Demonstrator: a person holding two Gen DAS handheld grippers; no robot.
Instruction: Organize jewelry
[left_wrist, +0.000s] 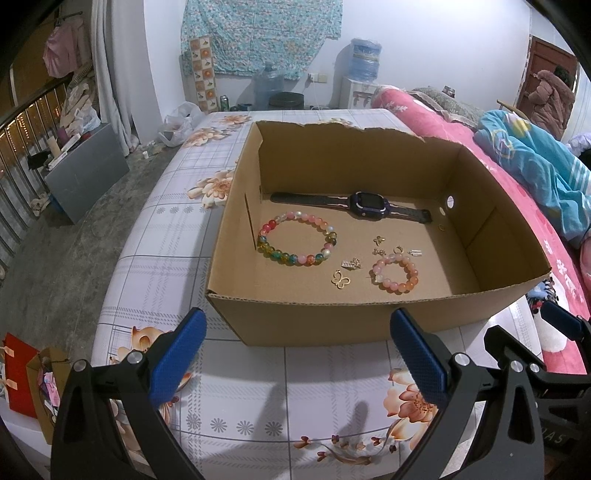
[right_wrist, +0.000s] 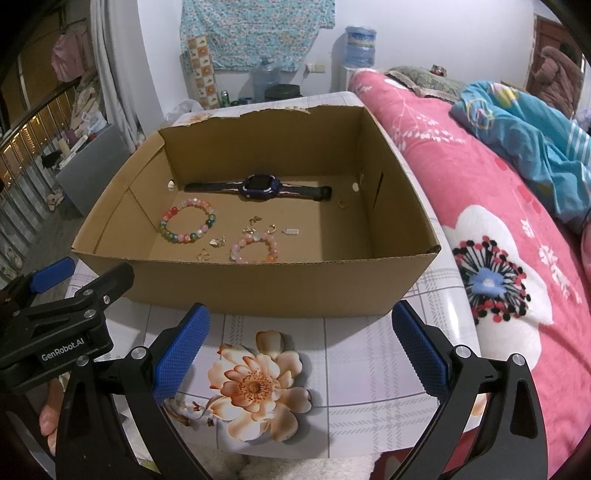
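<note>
An open cardboard box (left_wrist: 314, 317) (right_wrist: 258, 284) stands on the flowered table. Inside lie a dark purple watch (left_wrist: 364, 205) (right_wrist: 258, 188), a large multicolour bead bracelet (left_wrist: 297, 240) (right_wrist: 186, 221), a small pink bead bracelet (left_wrist: 395, 275) (right_wrist: 255, 249), a gold butterfly charm (left_wrist: 340, 281) (right_wrist: 204, 253), a gold ring (left_wrist: 441, 228) (right_wrist: 342, 204) and several small charms. My left gripper (left_wrist: 298, 349) is open and empty in front of the box. My right gripper (right_wrist: 301, 343) is open and empty beside it, also in front of the box.
The table has a white flowered cloth (right_wrist: 258, 384). A pink flowered quilt (right_wrist: 498, 240) and a blue garment (left_wrist: 532, 162) lie on the bed to the right. Water bottles (left_wrist: 364, 59) stand at the back wall. A grey cabinet (left_wrist: 81, 173) is on the left floor.
</note>
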